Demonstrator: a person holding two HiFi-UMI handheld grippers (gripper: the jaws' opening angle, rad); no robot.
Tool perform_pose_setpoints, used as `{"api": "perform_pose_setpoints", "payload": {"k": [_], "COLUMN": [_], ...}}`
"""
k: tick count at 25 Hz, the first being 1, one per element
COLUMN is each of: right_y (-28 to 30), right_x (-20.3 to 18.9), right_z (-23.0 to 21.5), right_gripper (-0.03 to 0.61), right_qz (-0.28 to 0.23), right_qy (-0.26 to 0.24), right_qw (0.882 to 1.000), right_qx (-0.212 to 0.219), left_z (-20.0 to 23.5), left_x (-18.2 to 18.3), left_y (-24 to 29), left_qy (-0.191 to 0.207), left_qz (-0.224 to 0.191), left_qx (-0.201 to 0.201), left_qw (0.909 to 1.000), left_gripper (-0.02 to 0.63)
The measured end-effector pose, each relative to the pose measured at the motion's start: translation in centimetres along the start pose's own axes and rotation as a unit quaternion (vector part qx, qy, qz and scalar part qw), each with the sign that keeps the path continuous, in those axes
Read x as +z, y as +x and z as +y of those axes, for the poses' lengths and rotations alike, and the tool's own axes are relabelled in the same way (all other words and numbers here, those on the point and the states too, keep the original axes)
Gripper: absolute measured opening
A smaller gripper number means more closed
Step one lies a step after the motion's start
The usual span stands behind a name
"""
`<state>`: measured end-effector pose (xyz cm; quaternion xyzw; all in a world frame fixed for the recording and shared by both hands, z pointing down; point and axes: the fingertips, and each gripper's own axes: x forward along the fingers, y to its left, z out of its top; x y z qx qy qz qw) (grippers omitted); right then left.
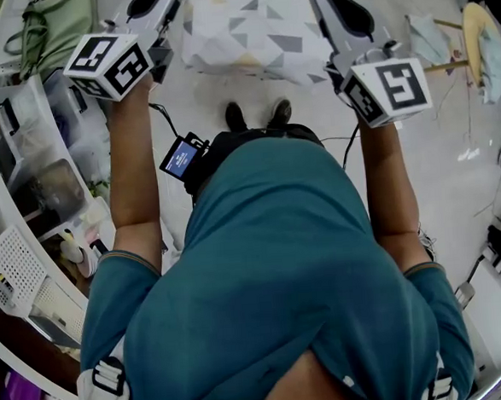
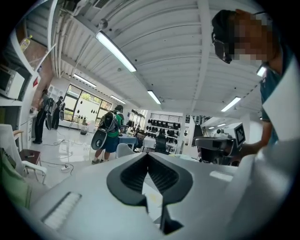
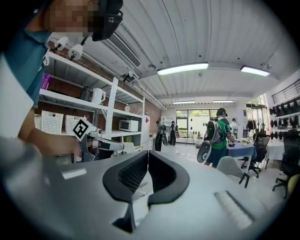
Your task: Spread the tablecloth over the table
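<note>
Hanging between two raised grippers, a pale cloth printed with grey triangles fills the top of the head view, just ahead of the person's chest. Its upper edge runs side to side, from the left gripper to the right gripper, so both hands are equally near it. Each gripper view shows the jaw tips pressed together, and each gripper seems to pinch one end of the cloth's upper edge. Below the cloth lies a light floor with the person's shoes on it. No table shows in any view, so which way the throw must go cannot be told. Cluttered shelves stand at the left, in a bright, open workshop.
</note>
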<state>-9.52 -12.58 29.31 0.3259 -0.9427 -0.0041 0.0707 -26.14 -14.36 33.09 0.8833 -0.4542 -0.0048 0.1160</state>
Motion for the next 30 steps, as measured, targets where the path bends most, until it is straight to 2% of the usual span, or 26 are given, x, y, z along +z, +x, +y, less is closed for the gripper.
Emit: {"api": "perform_pose_setpoints", "payload": {"k": [5,11,17,24,30], "right_y": [0.0,-0.2,-0.3,-0.4,-0.2], "right_x": [3.3,5.7,7.1,7.0,6.7], "right_z": [2.2,3.6,4.0,3.6,3.4], "right_gripper": [0.009,0.008,0.008,0.008,0.008], "right_qz": [0.004,0.000,-0.013,-0.008,-0.005], "right_qy": [-0.028,-0.037,-0.040,-0.040,-0.034], "right_qw": [0.999,0.999,0.998,0.999,0.999], "right_qx": [0.029,0.041,0.044,0.032,0.031], "left_z": [-2.5,-5.1,-5.9,-6.2,-5.7], "left_x": [3.4,6.1,7.3,7.5,7.4], "left_y": [-0.2,-0.5,-0.6,-0.4,-0.6], "left_qy": [0.046,0.093,0.097,0.092,0.091], "left_qz": [-0.007,-0.021,-0.038,-0.041,-0.039], "left_qx": [-0.015,-0.030,-0.035,-0.046,-0.040], "left_qw": [0.9988,0.9950,0.9940,0.9938,0.9943], "left_gripper": [-0.003,-0.003,-0.003,-0.003,-0.003]}}
